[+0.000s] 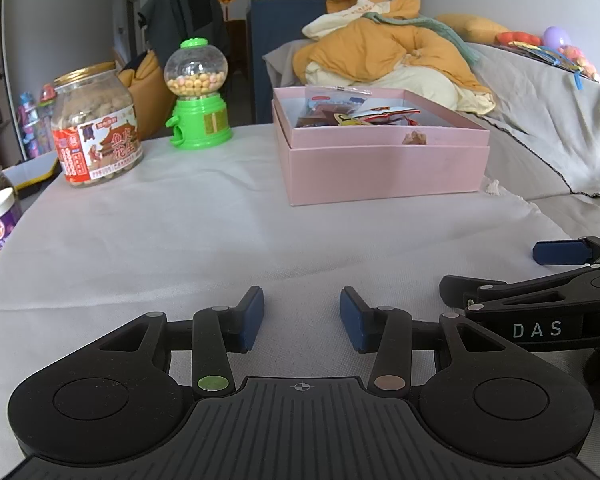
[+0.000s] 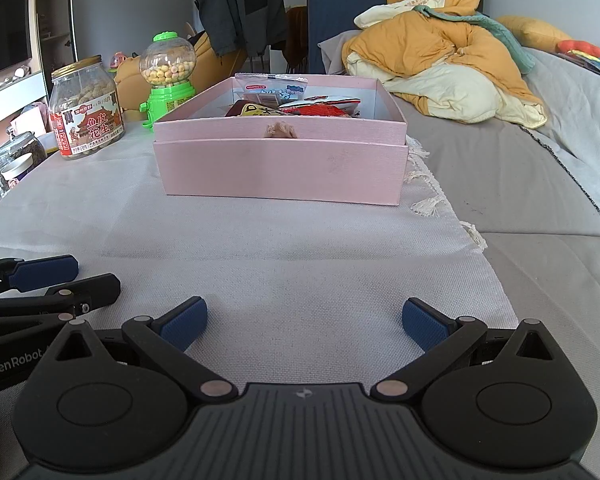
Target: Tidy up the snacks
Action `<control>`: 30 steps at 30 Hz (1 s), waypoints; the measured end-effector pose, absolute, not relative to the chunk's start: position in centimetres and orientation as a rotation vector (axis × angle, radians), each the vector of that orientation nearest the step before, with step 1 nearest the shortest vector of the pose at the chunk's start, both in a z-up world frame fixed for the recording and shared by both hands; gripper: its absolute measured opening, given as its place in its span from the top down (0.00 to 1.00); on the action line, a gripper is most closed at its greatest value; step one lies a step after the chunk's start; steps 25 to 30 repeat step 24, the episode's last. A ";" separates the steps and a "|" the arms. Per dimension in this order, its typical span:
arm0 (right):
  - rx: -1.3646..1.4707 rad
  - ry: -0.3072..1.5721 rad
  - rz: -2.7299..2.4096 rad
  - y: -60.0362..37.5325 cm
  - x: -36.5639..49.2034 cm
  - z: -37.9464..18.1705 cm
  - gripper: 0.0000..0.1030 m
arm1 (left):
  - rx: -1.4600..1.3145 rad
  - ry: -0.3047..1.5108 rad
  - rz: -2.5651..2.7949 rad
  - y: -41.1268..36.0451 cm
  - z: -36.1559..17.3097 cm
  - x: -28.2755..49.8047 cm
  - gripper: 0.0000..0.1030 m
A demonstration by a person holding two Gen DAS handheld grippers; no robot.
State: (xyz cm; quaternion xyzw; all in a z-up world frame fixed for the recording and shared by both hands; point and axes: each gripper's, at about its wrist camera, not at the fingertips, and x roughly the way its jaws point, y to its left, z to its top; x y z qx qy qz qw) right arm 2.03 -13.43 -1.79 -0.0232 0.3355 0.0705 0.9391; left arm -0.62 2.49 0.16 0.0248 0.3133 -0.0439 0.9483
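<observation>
A pink box (image 1: 384, 168) (image 2: 280, 168) stands on the white cloth with several snack packets (image 1: 360, 114) (image 2: 300, 106) inside it. My left gripper (image 1: 302, 318) is open and empty, low over the cloth in front of the box. My right gripper (image 2: 304, 322) is open wide and empty, beside the left one; its fingers (image 1: 560, 252) show at the right edge of the left wrist view. The left gripper's fingers (image 2: 44, 268) show at the left edge of the right wrist view.
A peanut jar (image 1: 96, 124) (image 2: 86, 108) and a green gumball dispenser (image 1: 198, 94) (image 2: 168, 76) stand at the back left. More jars (image 1: 0, 212) (image 2: 16, 160) sit at the left edge. A sofa with orange bedding (image 1: 392, 52) (image 2: 440, 52) lies to the right.
</observation>
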 end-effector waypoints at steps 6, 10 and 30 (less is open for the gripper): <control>-0.047 0.685 0.144 -13.4 2.0 -1.8 0.00 | 0.049 0.638 -0.090 2.5 0.2 -0.6 0.53; -0.047 0.685 0.144 -13.4 2.0 -1.8 0.00 | 0.050 0.638 -0.089 2.5 0.2 -0.6 0.53; -0.049 0.685 0.144 -13.4 2.1 -1.8 0.00 | 0.044 0.636 -0.095 2.7 0.1 -0.6 0.54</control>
